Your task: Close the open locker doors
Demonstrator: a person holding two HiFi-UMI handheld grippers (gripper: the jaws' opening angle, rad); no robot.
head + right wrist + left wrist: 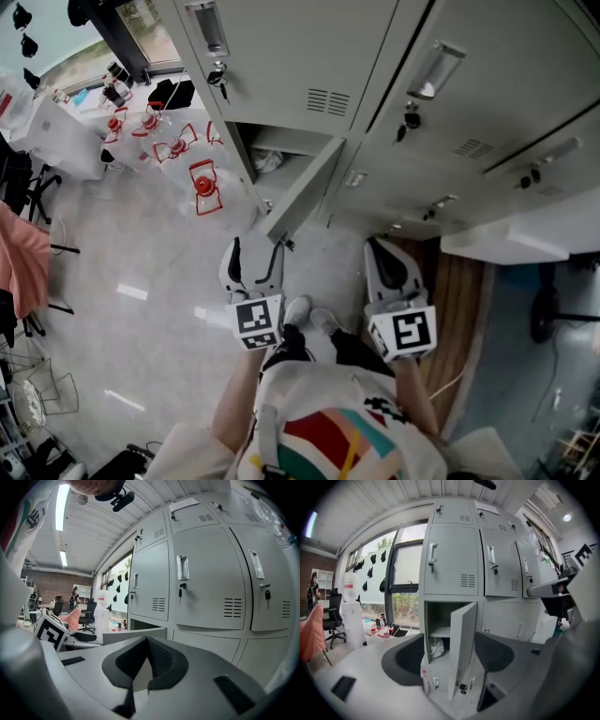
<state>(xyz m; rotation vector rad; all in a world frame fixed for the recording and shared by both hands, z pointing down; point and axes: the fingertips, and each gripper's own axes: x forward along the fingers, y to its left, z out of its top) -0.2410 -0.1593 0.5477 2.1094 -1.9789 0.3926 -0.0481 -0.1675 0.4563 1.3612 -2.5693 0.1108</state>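
Open locker door (305, 187) is in the bottom row, far-left column of the grey locker bank (281, 56). It's hinged on its right side and swung out toward me, roughly half open. Left gripper (255, 261) is low and near the door's free edge. Its own view shows the claw (450, 658) spread wide with nothing clamped, and the door (461, 644) stands beyond the pads, framed between them, so I read no contact there. Inside the open compartment there's a shelf (440, 631) with a crumpled white bag (436, 648) under it, also visible from the head view (267, 161). Right gripper (387, 262) sits to the right, in front of closed lower doors. Its claw (146, 663) is drawn together with nothing between the pads. Upper-row doors are all closed, with keys hanging from the locks (217, 77). My shoes (298, 309) are on the floor between the two grippers. Red-and-white items (203, 186) sit on the floor left of the lockers — can't tell what they are.
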